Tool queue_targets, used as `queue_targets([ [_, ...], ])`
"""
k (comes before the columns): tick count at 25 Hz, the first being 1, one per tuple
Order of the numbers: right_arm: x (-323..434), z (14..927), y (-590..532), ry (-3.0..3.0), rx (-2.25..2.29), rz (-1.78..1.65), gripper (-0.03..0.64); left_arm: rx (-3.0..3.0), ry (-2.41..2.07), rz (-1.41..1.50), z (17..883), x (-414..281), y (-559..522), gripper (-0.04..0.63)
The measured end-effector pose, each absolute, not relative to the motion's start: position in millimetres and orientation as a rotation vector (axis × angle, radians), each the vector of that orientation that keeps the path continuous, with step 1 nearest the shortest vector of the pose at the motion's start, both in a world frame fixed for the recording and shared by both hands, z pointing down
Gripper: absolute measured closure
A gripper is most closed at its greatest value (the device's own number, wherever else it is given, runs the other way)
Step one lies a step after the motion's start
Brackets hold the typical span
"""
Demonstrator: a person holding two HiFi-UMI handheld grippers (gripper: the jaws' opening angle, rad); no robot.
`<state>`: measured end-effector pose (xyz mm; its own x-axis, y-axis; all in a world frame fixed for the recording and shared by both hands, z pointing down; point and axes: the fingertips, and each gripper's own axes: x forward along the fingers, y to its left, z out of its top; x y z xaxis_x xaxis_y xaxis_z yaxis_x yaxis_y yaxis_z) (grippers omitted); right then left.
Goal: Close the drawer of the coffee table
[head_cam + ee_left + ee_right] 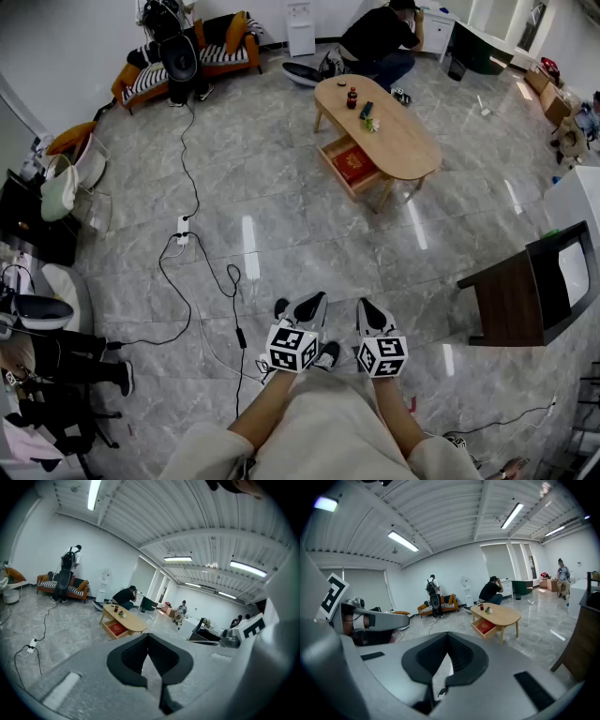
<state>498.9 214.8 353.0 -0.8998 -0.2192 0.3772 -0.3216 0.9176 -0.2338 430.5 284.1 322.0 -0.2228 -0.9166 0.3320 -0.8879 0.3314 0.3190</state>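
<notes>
The oval wooden coffee table (394, 131) stands far ahead on the grey tiled floor. Its drawer (352, 167) is pulled out toward me, with a red item lying inside. The table (127, 619) and drawer (115, 629) are small in the left gripper view, and the table (499, 613) and drawer (484, 628) likewise in the right gripper view. My left gripper (310, 306) and right gripper (369, 313) are held side by side close to my body, well short of the table. Both are shut and hold nothing; the fingertips meet in each gripper's own view (148, 637) (448, 637).
A person (380, 42) crouches behind the table. A dark bottle (352, 98) and small items sit on the tabletop. A power strip (183, 230) with black cables lies on the floor at left. A dark wooden stand (511, 300) is at right, and a striped sofa (192, 61) at the back.
</notes>
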Motion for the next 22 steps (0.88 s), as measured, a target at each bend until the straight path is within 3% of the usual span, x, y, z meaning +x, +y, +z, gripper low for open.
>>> queue_targets([
  [12,454,358,221,-2.744,0.401,0.598,0.601,1.611,-2.073,-0.050,328,401,297,0.586],
  [22,382,348,197,-2.760,0.498,0.536,0.601,1.657,-2.056,-0.043,319,303,279,0.586],
])
